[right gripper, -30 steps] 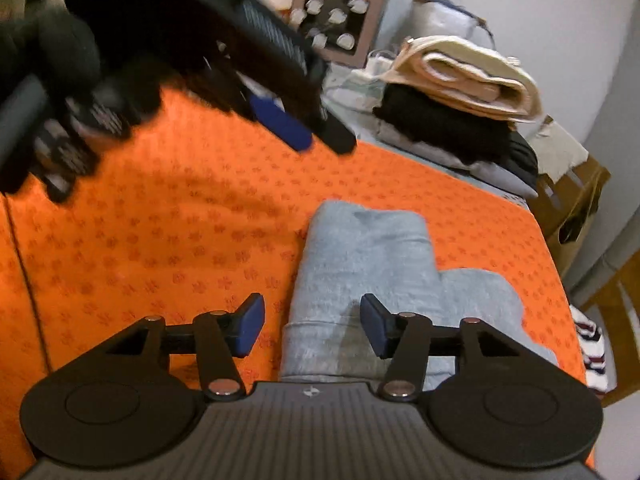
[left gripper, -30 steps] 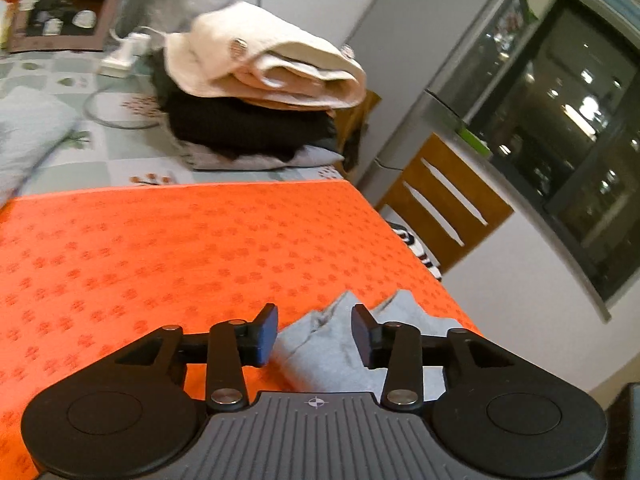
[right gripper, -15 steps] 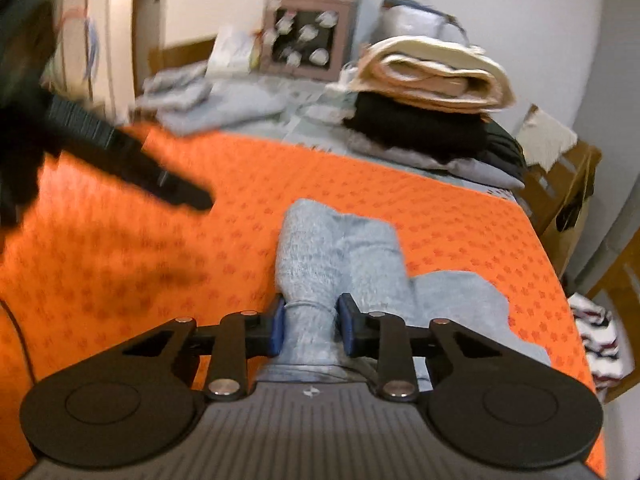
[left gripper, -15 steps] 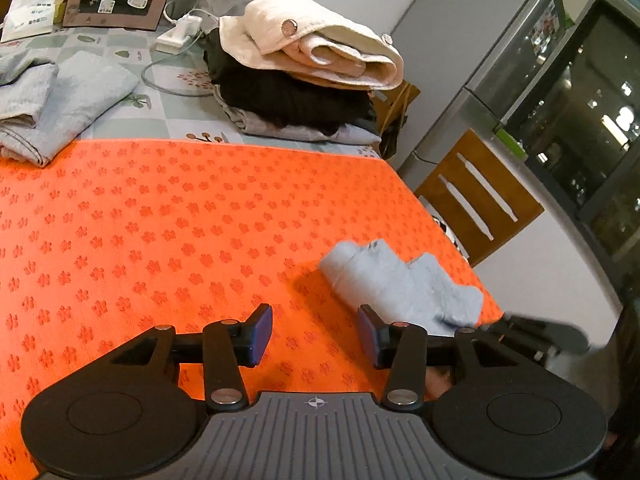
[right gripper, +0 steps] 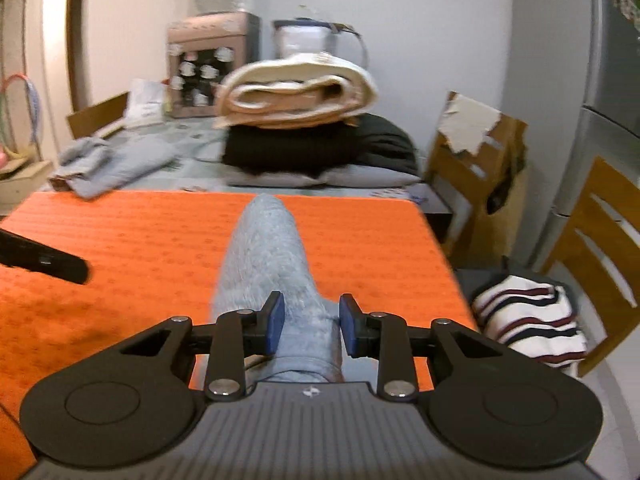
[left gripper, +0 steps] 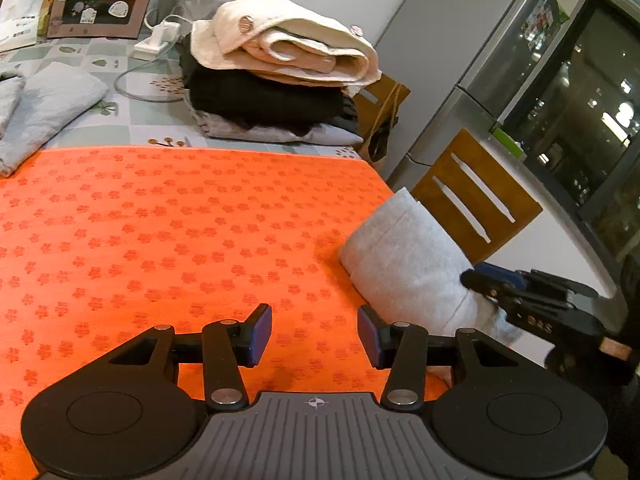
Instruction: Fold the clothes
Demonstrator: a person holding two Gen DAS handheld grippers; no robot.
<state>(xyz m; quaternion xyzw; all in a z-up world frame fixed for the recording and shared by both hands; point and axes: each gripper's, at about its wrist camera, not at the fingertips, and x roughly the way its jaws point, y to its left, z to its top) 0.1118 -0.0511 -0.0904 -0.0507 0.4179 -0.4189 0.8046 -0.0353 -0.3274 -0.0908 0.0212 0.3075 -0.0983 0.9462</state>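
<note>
Left wrist view. Left gripper (left gripper: 314, 334) hangs over the orange paw-print cloth (left gripper: 168, 240), jaws spread wide, nothing between them. The folded pale-grey knit garment (left gripper: 404, 264) lies at the cloth's right edge, just right of this tool. The right gripper (left gripper: 494, 280) has its blue-padded fingers at the near end of the bundle. Beyond the cloth's far edge: a stack of folded clothes, cream blanket on black and grey layers (left gripper: 276, 76). Left of that stack, loose grey garments (left gripper: 44, 108) lie rumpled.

Right wrist view. The grey garment (right gripper: 268, 256) runs away from the camera along the cloth's (right gripper: 120, 248) right side, rolled compact. Right gripper (right gripper: 308, 326): pads sit against both flanks of the bundle's near end, clamped on it, fabric bulging between them. A dark tip of the left tool (right gripper: 48, 260) shows over the cloth's left part. Striped folded fabric (right gripper: 528, 316) rests off the cloth's right edge, lower down.

Progress, as judged: this piece looks fully folded and is likely headed for the stack. The loose grey pieces behind the cloth appear unfolded, so work remains.
</note>
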